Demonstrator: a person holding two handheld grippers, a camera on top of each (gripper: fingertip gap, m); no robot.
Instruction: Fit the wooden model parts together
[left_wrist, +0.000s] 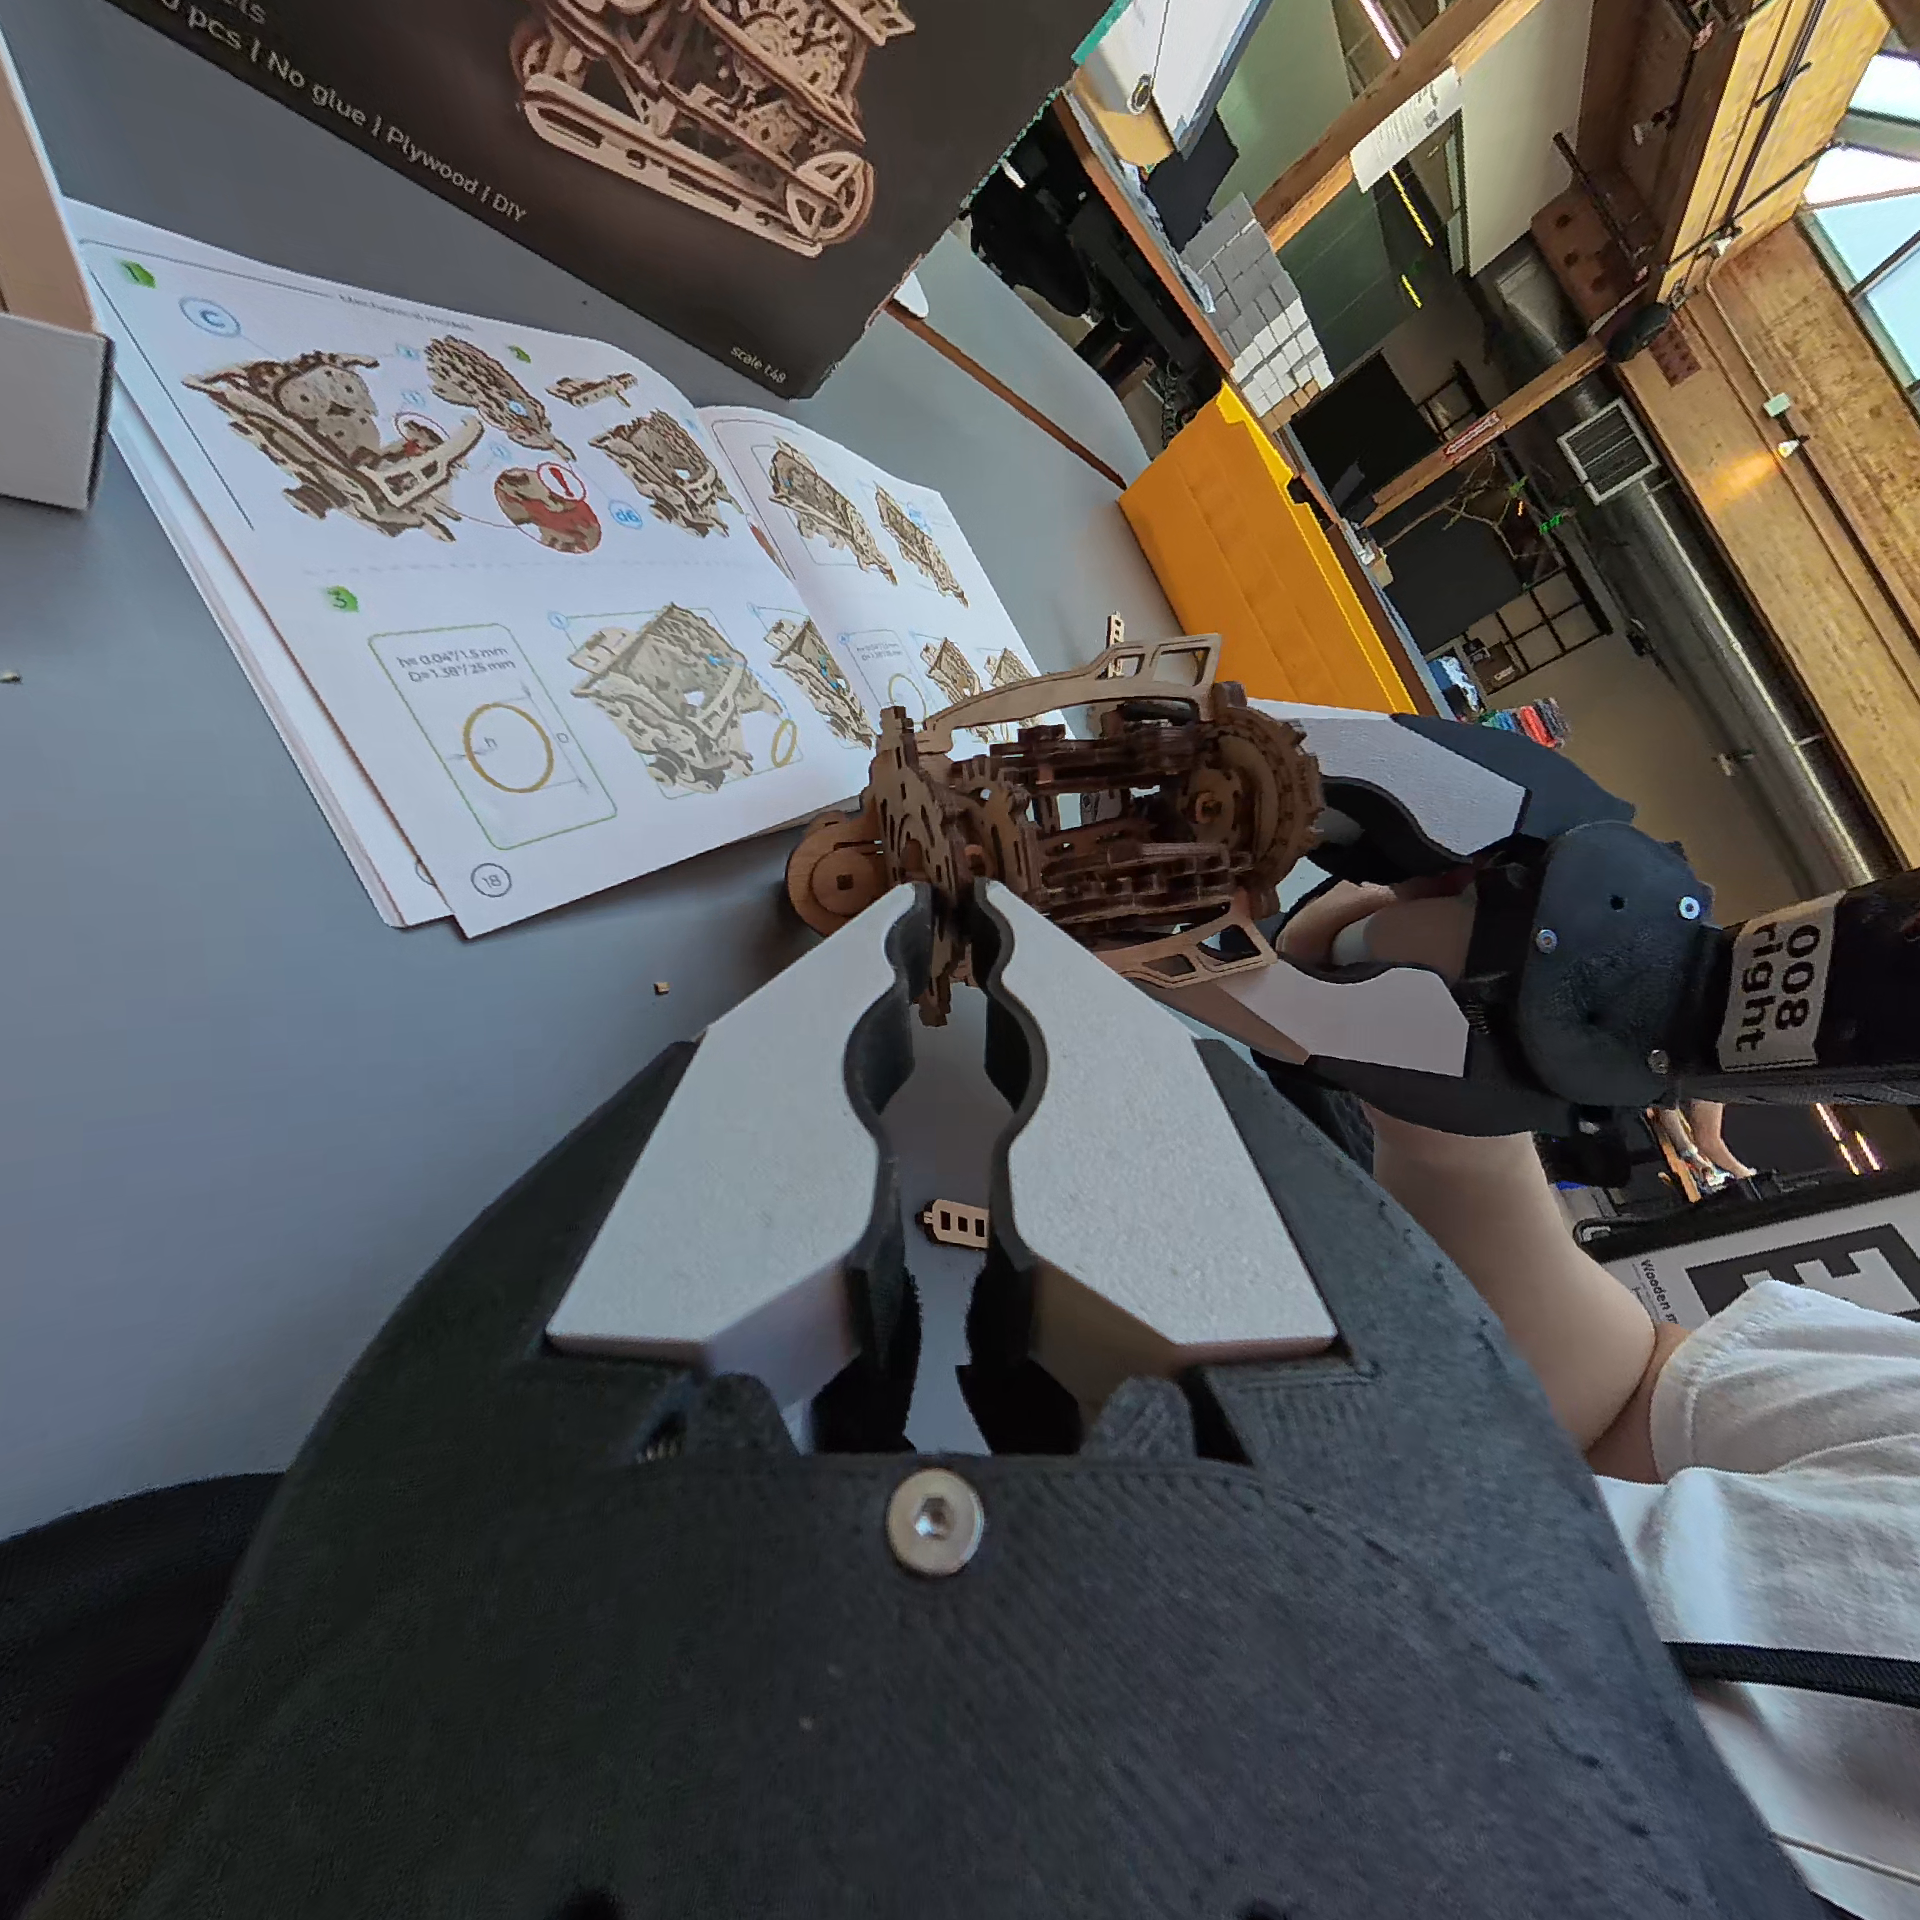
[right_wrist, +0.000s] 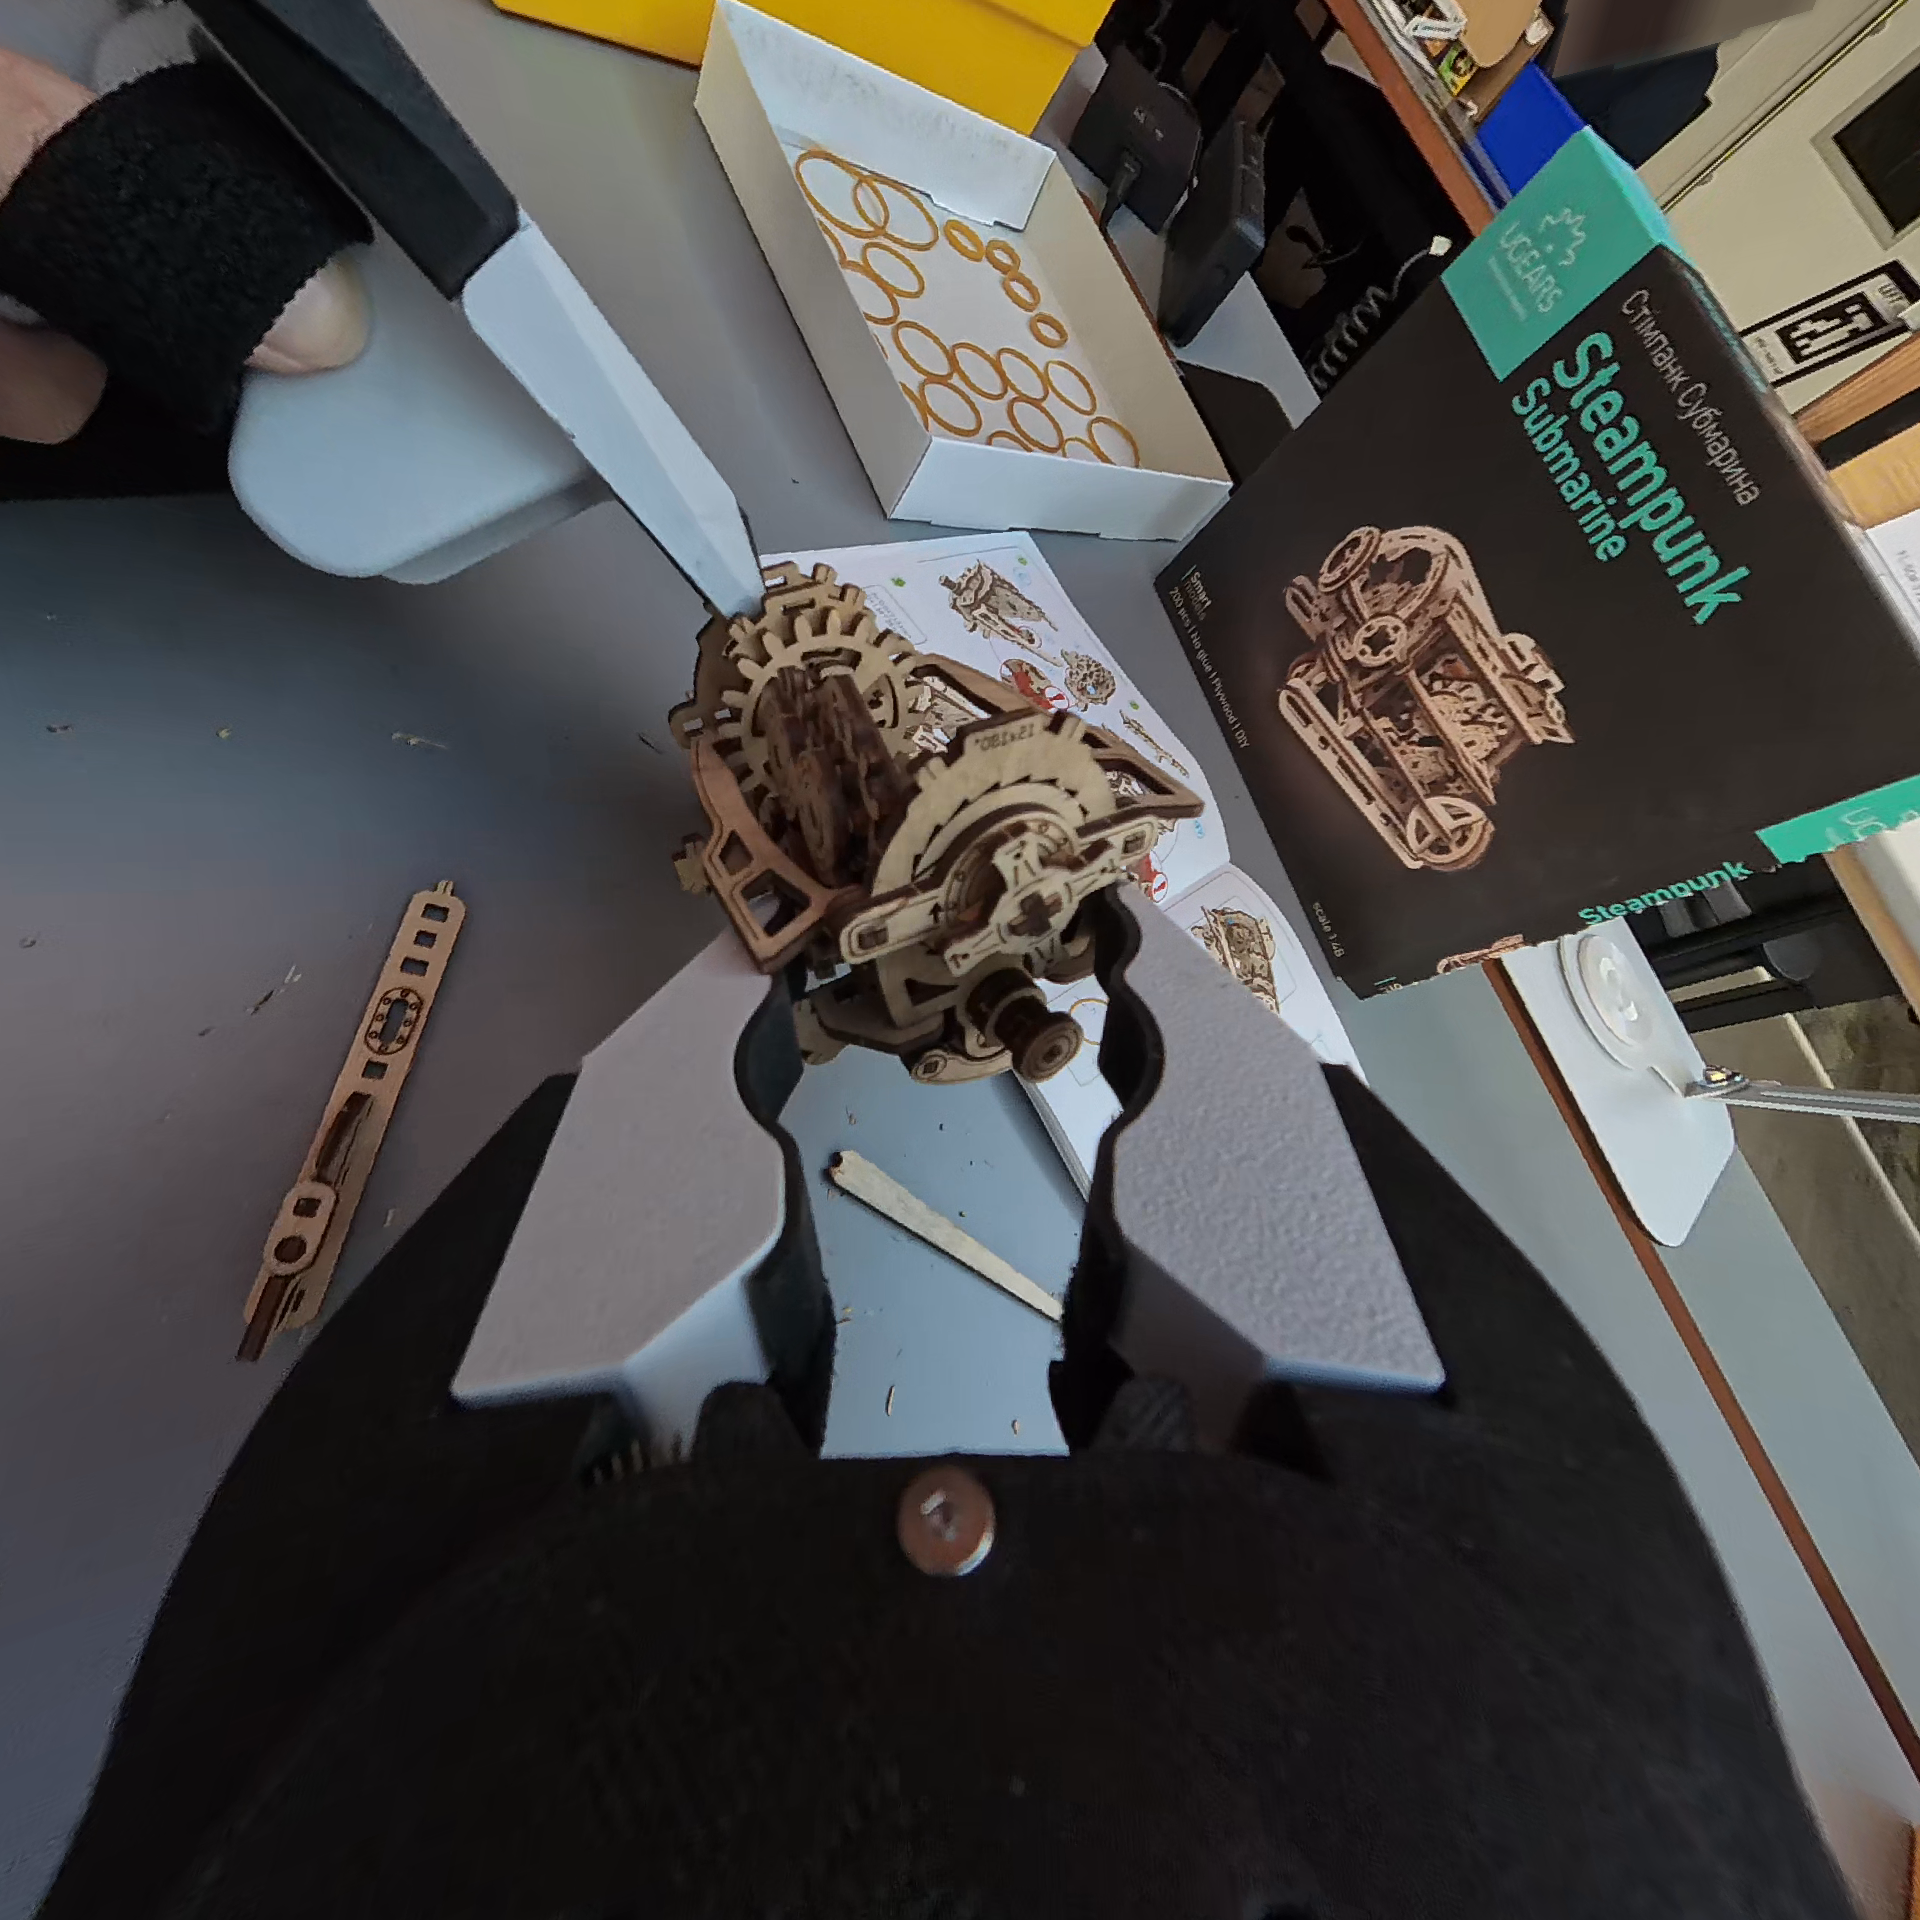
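- Plywood, laser-cut and brown, made up the wooden model (right_wrist: 914, 831) you were holding above the grey table (right_wrist: 260, 675); it hung in the air between your two grippers, over the near edge of the open instruction booklet (left_wrist: 468, 582).
- Your right gripper (right_wrist: 951, 956) had its fingers spread part-way and closed against the model's end with the round dial plate and small knob; that end faced back toward your right wrist camera.
- Your left gripper (left_wrist: 951, 925) was nearly closed; its fingertips pinched a thin toothed piece at the model's opposite end, by the small wheel, as the left wrist view showed.
- The model's long axis ran from one gripper to the other, roughly level with the table; its gear end pointed away from your right hand, toward the left gripper's tip (right_wrist: 727, 582).
- A long flat wooden strip (right_wrist: 348, 1132) with cut-out slots lay on the table to the left, well apart from the model; a pale stick (right_wrist: 940, 1231) lay beneath your right gripper's fingers; a small slotted wooden piece (left_wrist: 956, 1224) lay under the left gripper.
- A white tray (right_wrist: 1039, 499) of rubber bands (right_wrist: 935, 332) sat beyond the booklet; the dark kit box (right_wrist: 1558, 623) stood to the right.
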